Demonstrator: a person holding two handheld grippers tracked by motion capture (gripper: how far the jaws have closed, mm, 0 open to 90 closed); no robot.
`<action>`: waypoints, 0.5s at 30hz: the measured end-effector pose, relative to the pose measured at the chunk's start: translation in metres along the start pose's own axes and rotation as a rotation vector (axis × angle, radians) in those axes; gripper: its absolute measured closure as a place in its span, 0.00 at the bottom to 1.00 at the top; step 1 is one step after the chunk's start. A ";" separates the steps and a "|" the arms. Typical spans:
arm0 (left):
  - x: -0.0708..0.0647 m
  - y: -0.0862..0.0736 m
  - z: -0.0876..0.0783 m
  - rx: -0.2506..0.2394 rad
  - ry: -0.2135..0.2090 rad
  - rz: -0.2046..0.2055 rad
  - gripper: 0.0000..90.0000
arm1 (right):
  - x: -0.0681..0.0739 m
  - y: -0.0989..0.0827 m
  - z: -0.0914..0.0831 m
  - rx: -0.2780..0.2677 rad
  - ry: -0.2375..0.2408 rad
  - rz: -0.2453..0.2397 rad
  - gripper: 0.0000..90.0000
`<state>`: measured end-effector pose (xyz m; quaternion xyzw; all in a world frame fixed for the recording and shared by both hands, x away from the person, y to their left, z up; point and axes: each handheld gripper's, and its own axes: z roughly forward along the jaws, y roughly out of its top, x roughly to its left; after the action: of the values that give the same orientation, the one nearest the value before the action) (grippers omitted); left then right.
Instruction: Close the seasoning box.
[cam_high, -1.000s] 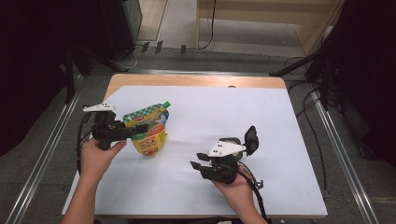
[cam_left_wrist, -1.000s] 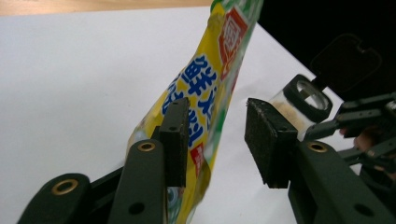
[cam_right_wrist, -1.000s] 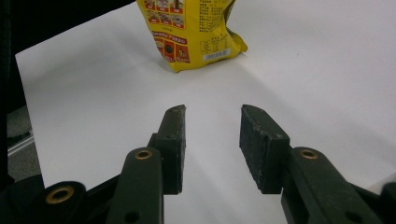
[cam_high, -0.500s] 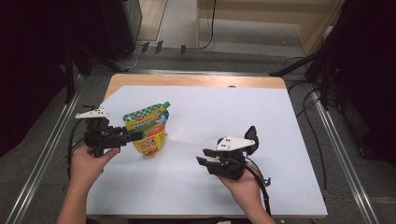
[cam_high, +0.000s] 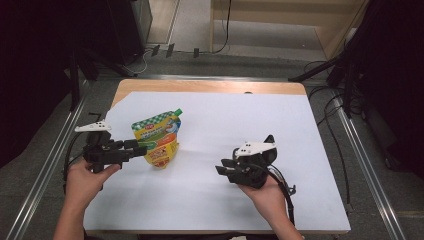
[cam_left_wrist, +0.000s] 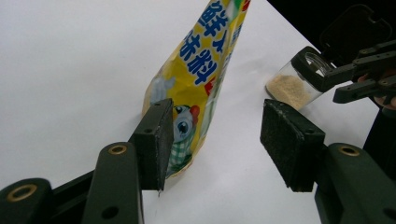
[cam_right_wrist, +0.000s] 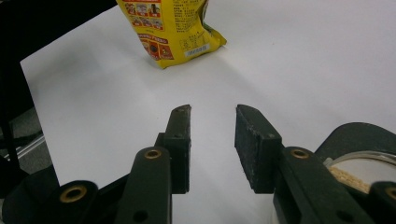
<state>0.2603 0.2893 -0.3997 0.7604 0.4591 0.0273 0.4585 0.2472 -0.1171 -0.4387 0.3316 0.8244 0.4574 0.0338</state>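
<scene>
– On the table's left: pouch (cam_high: 157, 140), upright. Left gripper (cam_high: 142, 147) fingers just opening, pouch between, unpressed?
– Yes. Right gripper (cam_high: 220, 169) fingers just closing, empty. Withdraw left straight back; avoid tipping pouch.

White table sheet (cam_high: 210, 195) w/ wooden edge — cables (cam_high: 332, 100) on grey floor (cam_high: 260, 60), metal rails (cam_high: 372, 180) alongside

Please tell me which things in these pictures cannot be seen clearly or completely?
- Pouch: top cut off by the upper edge in the left gripper view.
- Small print on the pouch: too small to read in the right gripper view.
- Jar: mostly hidden behind the right hand-held gripper and cut by the edge.
</scene>
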 end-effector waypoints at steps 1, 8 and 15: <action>0.001 -0.001 -0.001 0.000 -0.002 -0.001 0.50 | -0.001 0.001 -0.001 0.000 0.002 0.000 0.76; 0.009 -0.004 -0.003 0.001 0.011 -0.020 0.50 | -0.006 0.002 -0.008 0.001 0.000 0.014 0.81; 0.017 -0.009 -0.004 0.013 0.024 -0.020 0.49 | -0.009 0.004 -0.014 0.002 0.003 0.025 0.87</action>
<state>0.2627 0.3059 -0.4104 0.7584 0.4723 0.0287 0.4482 0.2515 -0.1314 -0.4299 0.3410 0.8208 0.4575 0.0265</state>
